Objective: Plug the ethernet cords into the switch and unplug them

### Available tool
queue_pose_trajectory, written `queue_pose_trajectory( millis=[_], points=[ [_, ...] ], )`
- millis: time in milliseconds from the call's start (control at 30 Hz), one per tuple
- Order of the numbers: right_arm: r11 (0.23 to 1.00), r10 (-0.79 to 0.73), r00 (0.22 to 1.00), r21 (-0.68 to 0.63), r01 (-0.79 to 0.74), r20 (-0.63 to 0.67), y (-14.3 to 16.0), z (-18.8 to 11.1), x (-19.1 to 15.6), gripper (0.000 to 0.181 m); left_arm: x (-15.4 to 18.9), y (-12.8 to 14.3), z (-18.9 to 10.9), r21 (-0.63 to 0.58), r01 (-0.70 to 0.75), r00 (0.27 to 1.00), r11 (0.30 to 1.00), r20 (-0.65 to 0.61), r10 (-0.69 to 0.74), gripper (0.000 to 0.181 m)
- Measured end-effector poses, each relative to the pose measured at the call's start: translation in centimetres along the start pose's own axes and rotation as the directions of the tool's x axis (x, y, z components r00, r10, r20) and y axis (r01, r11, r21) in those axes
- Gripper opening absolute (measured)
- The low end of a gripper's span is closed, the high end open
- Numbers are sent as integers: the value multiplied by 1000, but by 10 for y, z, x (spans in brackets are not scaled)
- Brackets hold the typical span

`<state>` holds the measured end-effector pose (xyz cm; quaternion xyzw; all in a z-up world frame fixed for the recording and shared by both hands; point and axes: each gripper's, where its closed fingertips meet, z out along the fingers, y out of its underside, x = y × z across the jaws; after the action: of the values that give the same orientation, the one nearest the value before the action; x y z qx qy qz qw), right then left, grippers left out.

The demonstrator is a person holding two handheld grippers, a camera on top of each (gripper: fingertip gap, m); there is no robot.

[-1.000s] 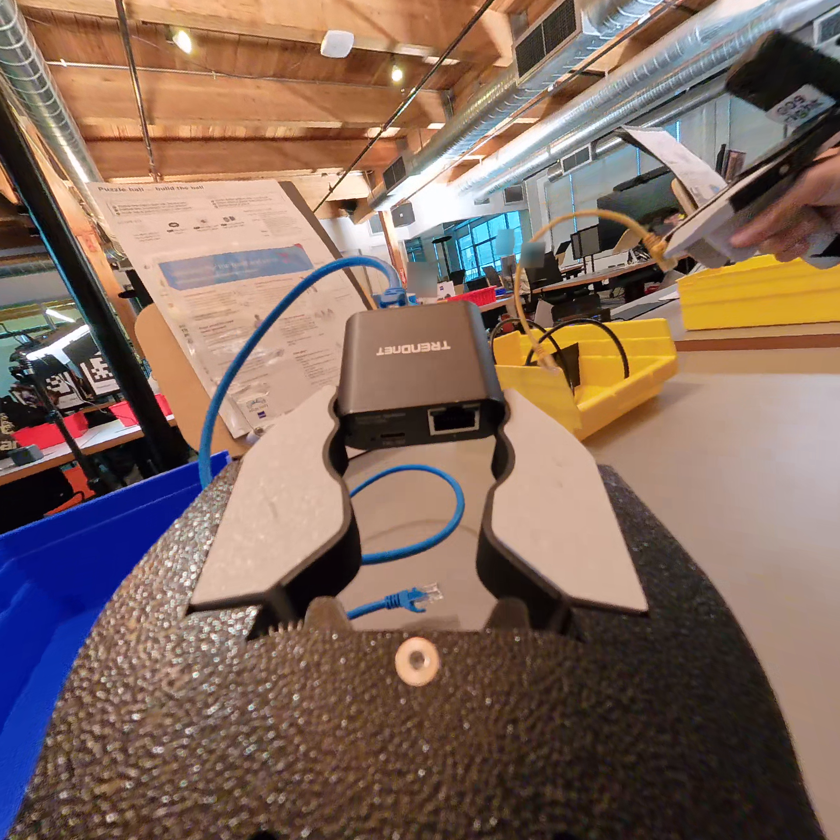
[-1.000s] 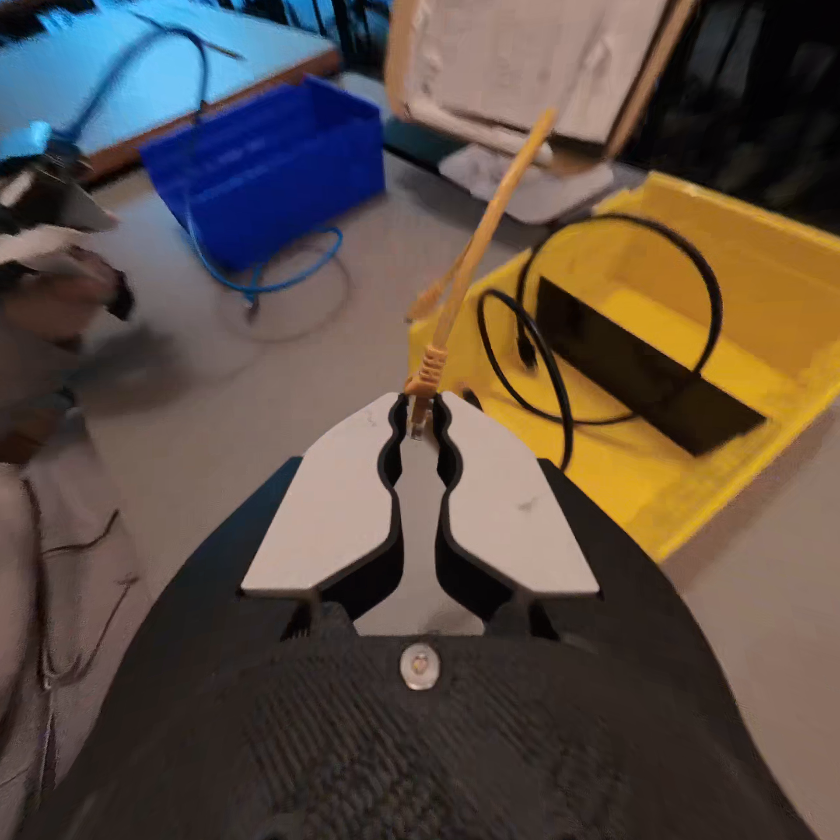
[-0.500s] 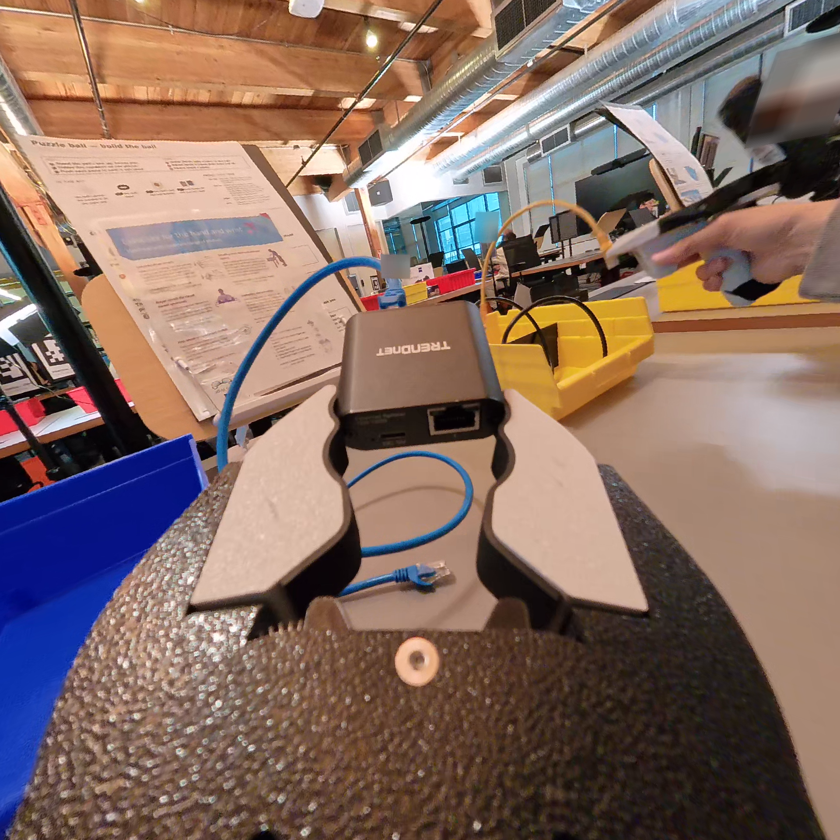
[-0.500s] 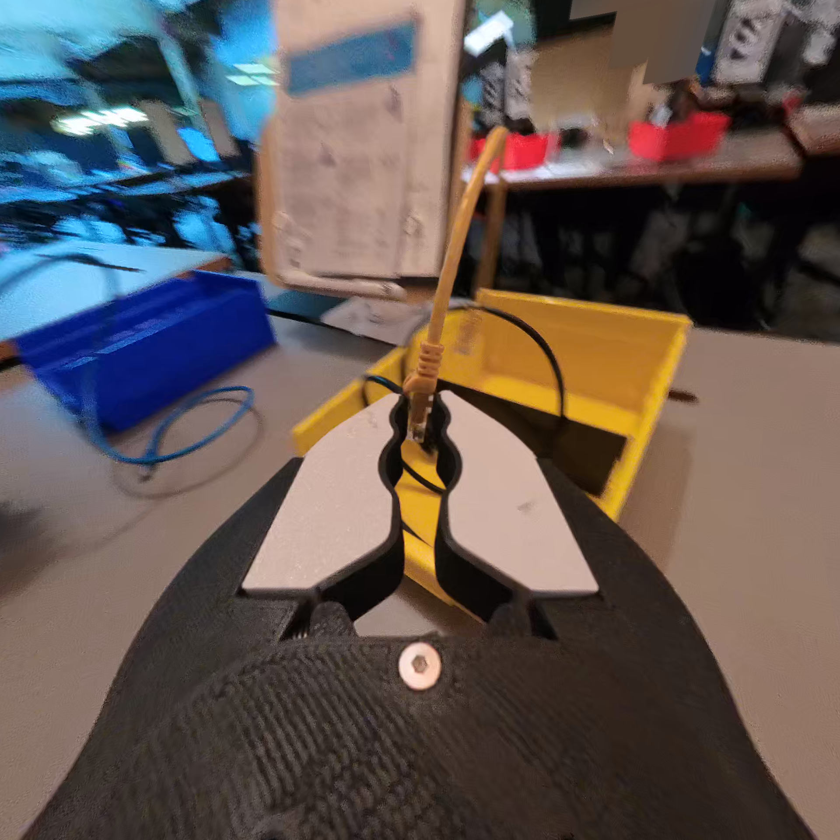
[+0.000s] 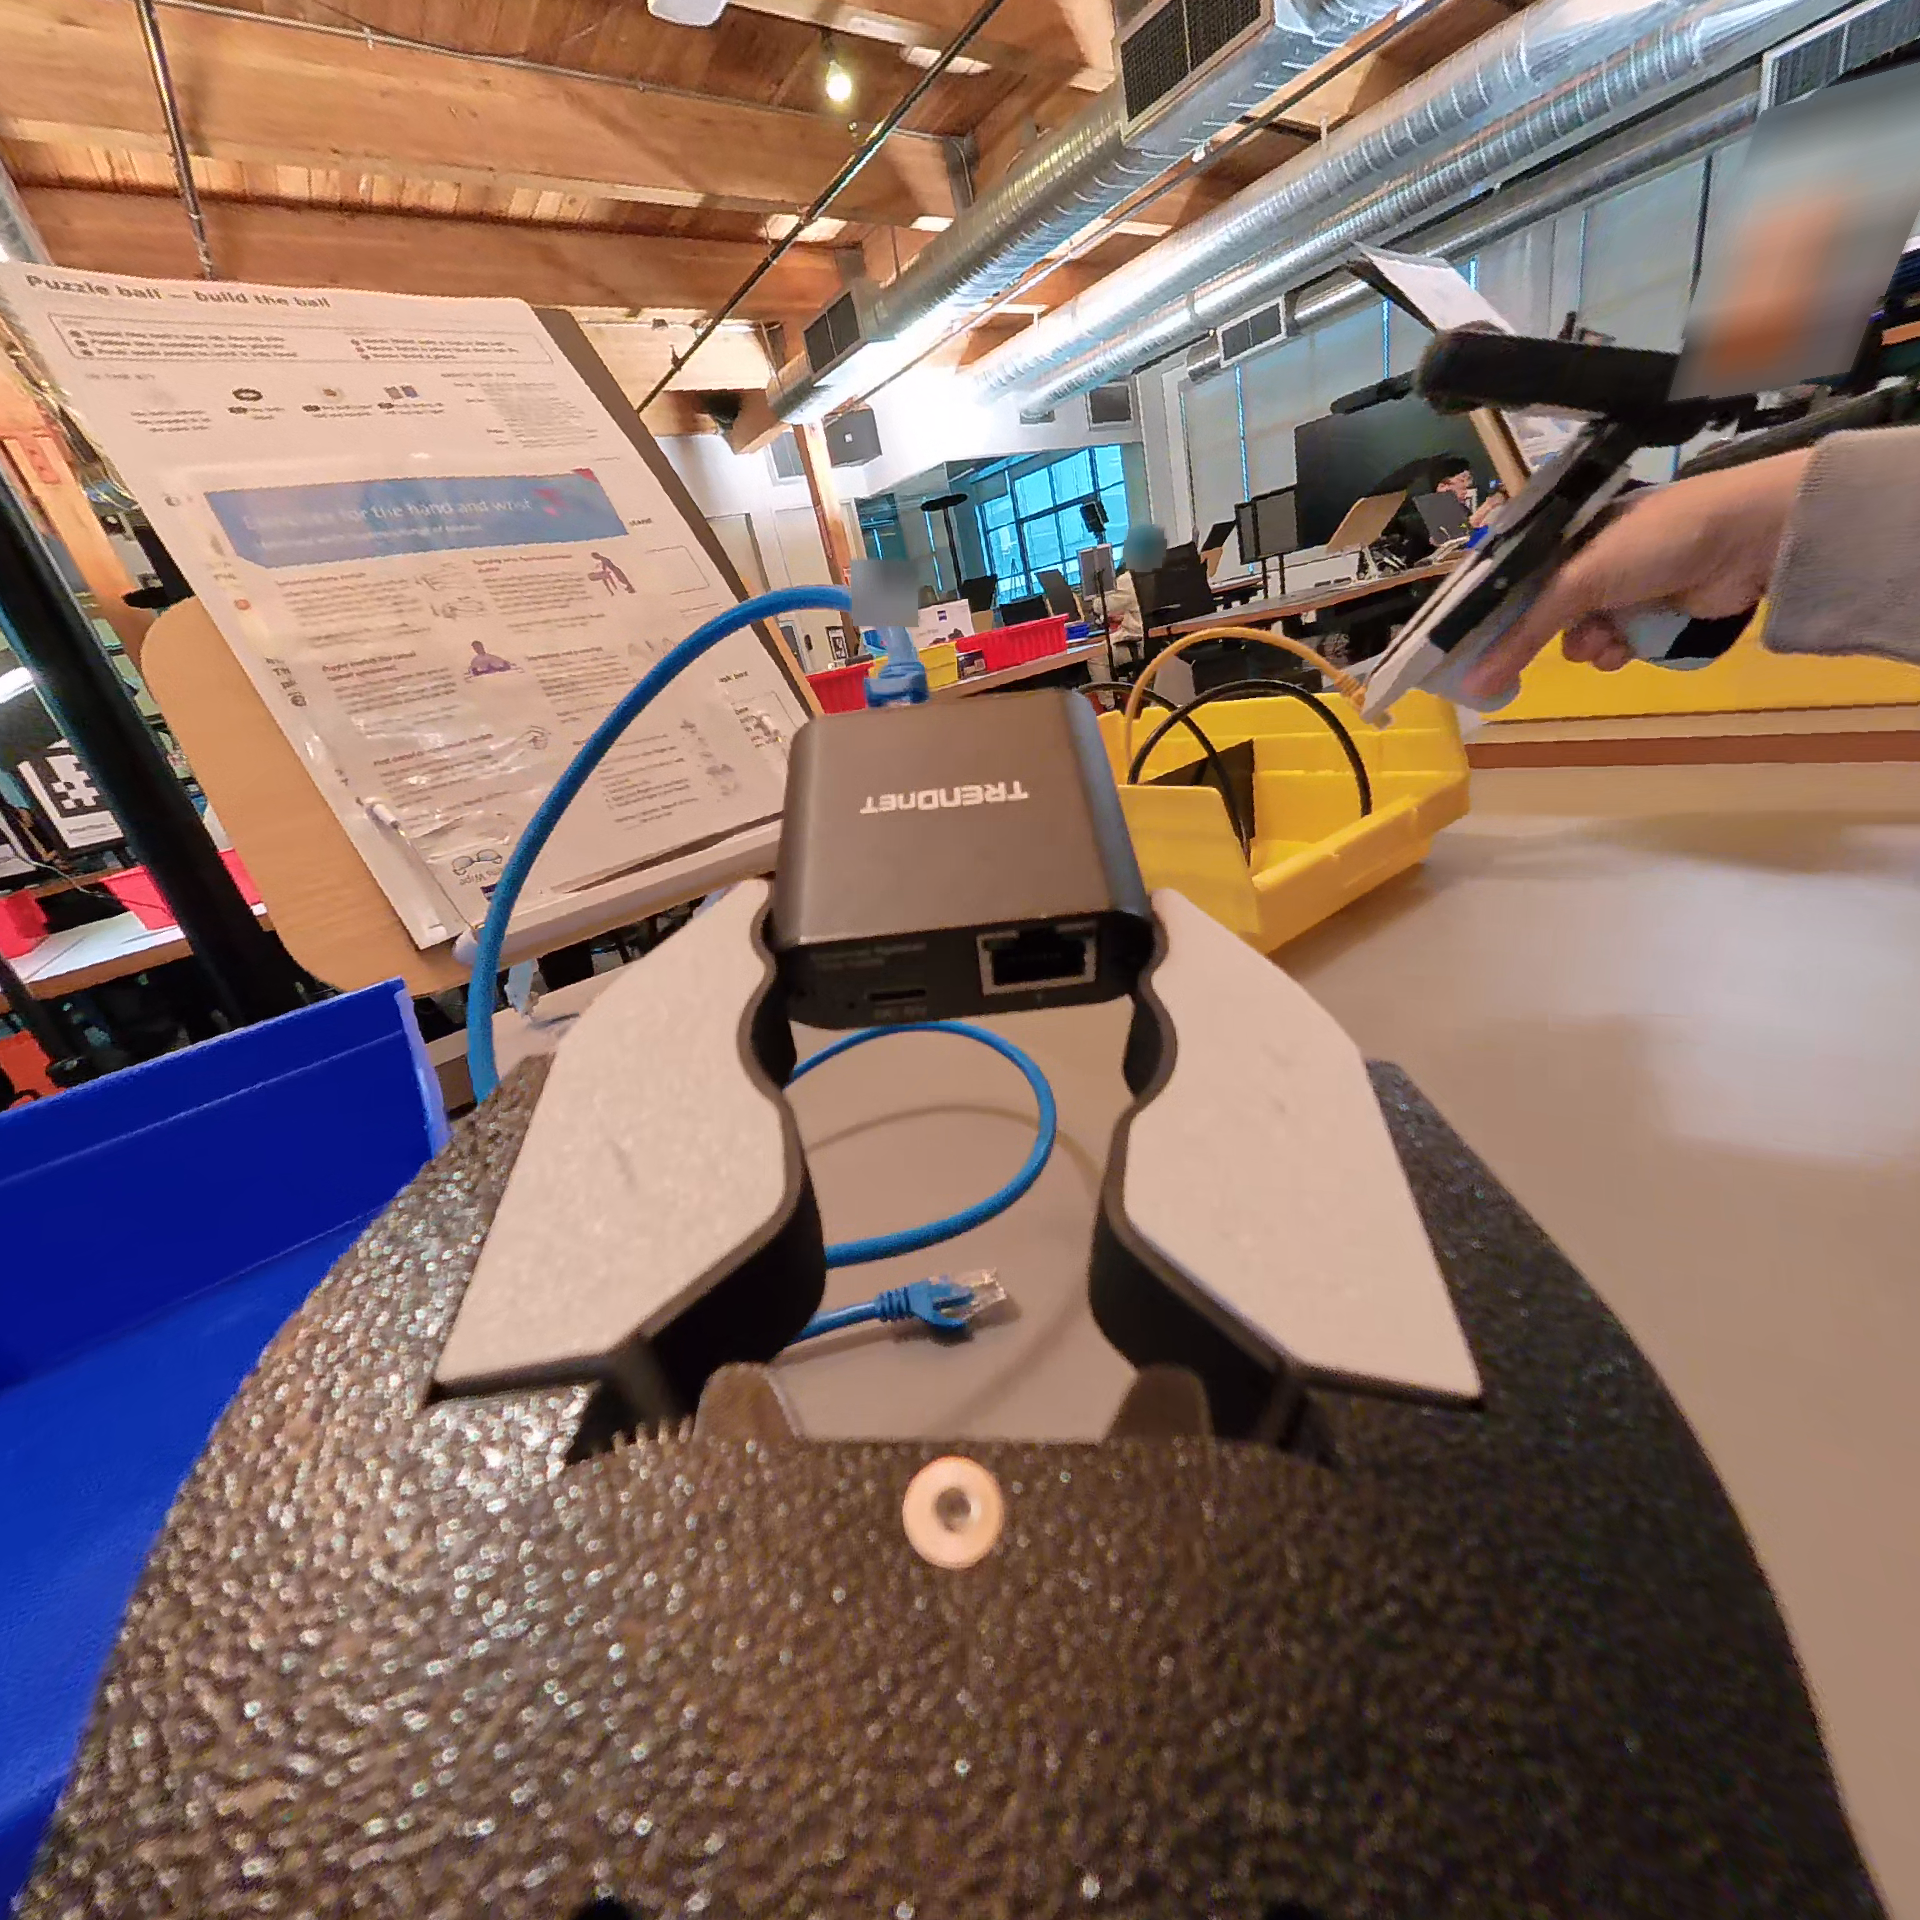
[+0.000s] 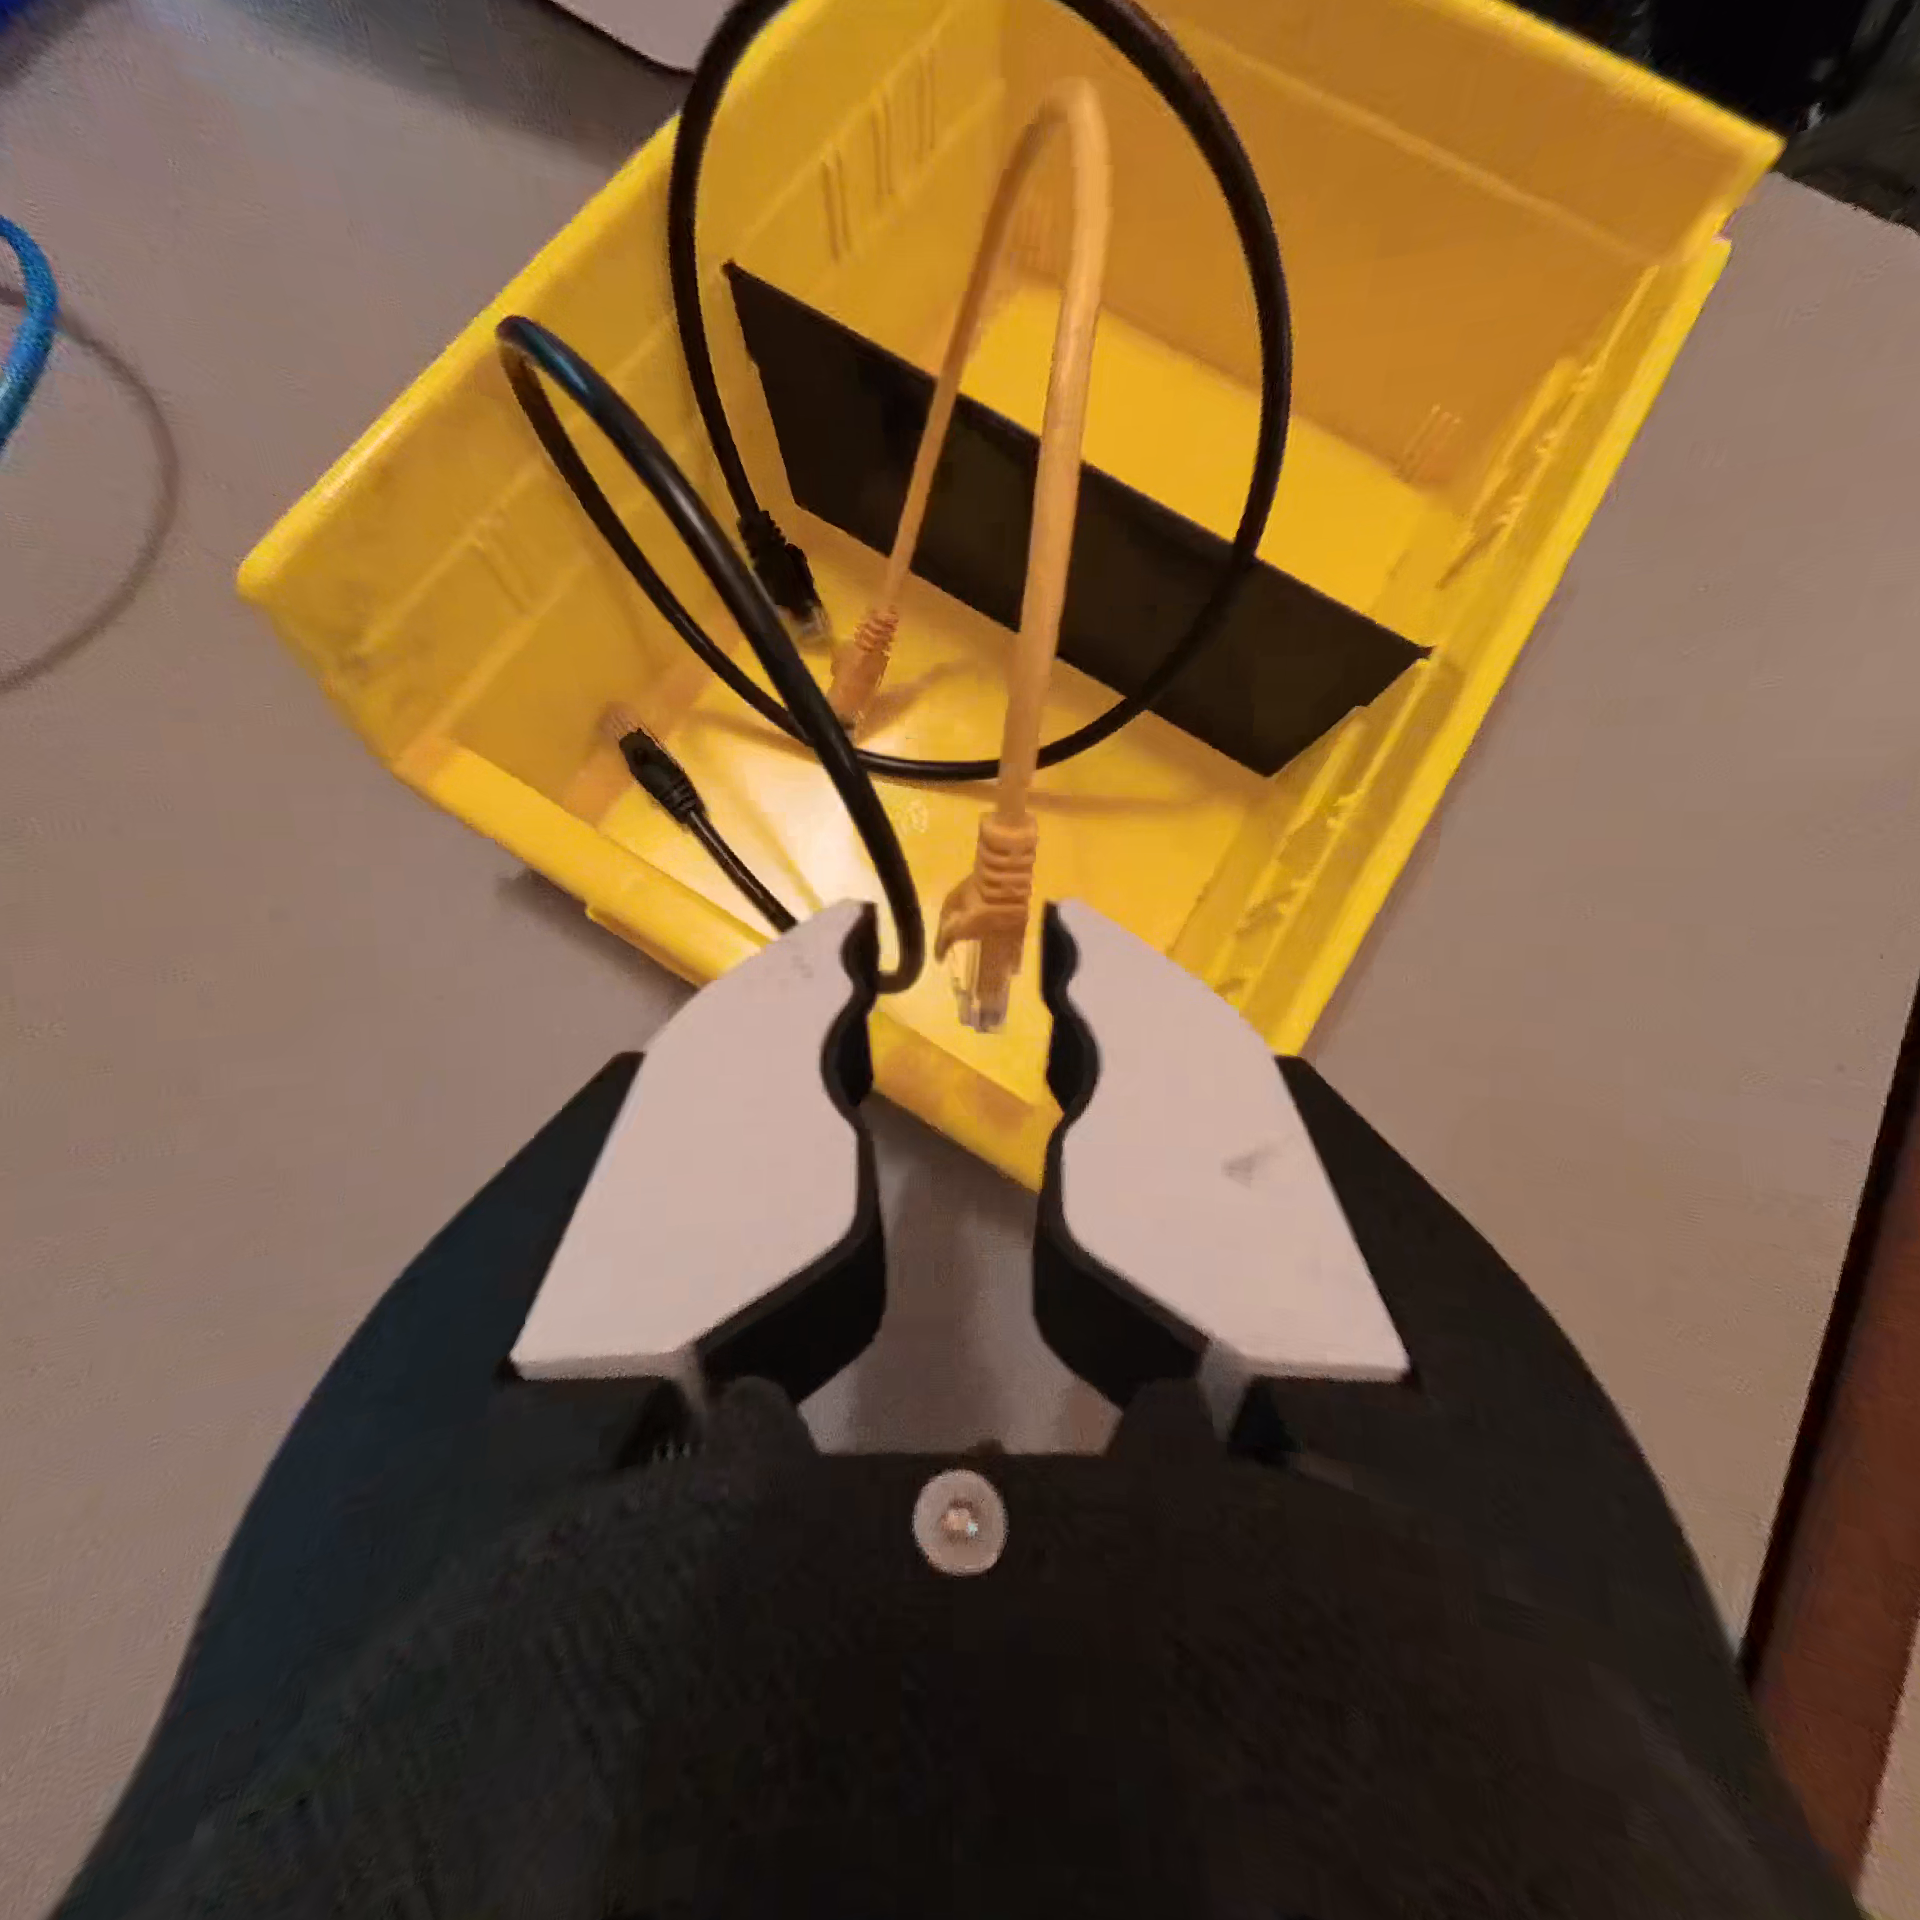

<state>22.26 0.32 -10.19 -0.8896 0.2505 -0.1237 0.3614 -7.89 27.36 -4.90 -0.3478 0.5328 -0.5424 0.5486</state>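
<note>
My left gripper (image 5: pixel 956 935) is shut on the black switch (image 5: pixel 951 821) and holds it above the table, with an empty port facing me. A blue cord (image 5: pixel 582 769) is plugged into the switch's far side and loops down to the table, where its free plug (image 5: pixel 945 1299) lies. My right gripper (image 6: pixel 956 935) is open over the near wall of the yellow bin (image 6: pixel 436 582). The yellow cord's plug (image 6: pixel 992 925) hangs loose between the jaws. The cord (image 6: pixel 1070 343) arches up and its other end (image 6: pixel 862 665) rests in the bin. The right gripper also shows in the left wrist view (image 5: pixel 1455 644).
A black cord (image 6: pixel 1262 343) and a black divider (image 6: pixel 1174 582) are in the yellow bin. A blue bin (image 5: pixel 156 1195) stands at my left. A tilted instruction board (image 5: pixel 395 582) stands behind it. The table edge (image 6: pixel 1829 1195) runs close on the right. My hands' fingertips stand some 40 cm from each other.
My right gripper has swung down over the yellow bin and opened, letting go of the yellow plug. My left gripper still holds the switch, turned a little.
</note>
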Motion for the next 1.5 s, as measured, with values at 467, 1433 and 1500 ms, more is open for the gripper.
queue_pose_trajectory(
  millis=[467, 1433, 1500],
  points=[
    [897, 59, 801, 321, -305, 596, -42, -29, -236, 62, 44, 20, 8, -59, 36, 971, 998, -232, -49, 62],
    [565, 287, 292, 85, -821, 912, -53, -20, -344, 14, 71, 36, 12, -119, -239, 939, 964, -283, 198, 62],
    [564, 276, 320, 117, -818, 906, -51, -19, -344, 14, 72, 39, 13, -126, -251, 937, 960, -281, 208, 62]
  ],
)
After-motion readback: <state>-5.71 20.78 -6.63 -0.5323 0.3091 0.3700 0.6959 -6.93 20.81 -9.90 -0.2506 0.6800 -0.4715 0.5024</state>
